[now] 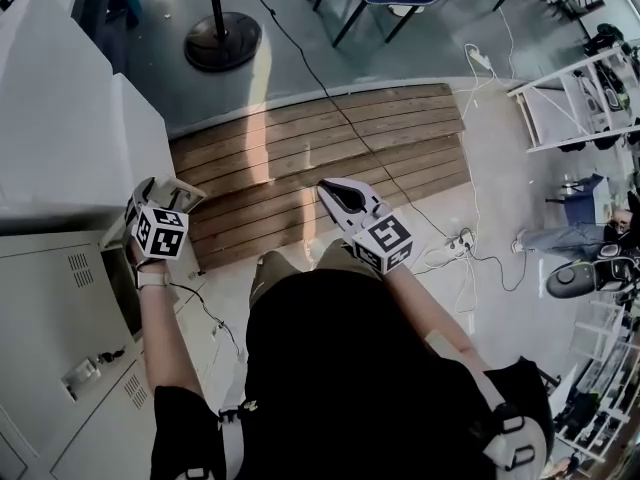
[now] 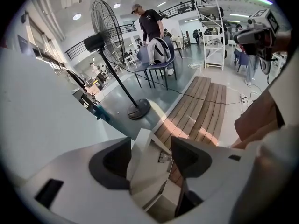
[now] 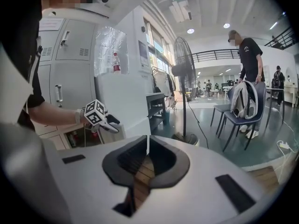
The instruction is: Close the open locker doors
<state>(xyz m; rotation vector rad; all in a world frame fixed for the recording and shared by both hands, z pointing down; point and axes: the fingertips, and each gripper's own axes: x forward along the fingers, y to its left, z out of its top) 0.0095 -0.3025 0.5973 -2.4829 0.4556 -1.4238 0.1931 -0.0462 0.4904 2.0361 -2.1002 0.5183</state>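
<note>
**A:** So why is the left gripper (image 2: 152,149) gaping around the open door's (image 2: 145,180) edge?

**B:** Likely it's readying to swing it toward the lockers (image 1: 60,303). The right gripper (image 3: 147,151) is waiting closed, empty, well apart.

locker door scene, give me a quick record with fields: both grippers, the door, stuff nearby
left gripper: jaws apart, locker door edge between them, not clamped
right gripper: jaws together, nothing held
locker door: open, swung out from the grey lockers
wooden platform: on the floor ahead of the person
floor fan: standing beyond the platform
task status: door not yet closed
</note>
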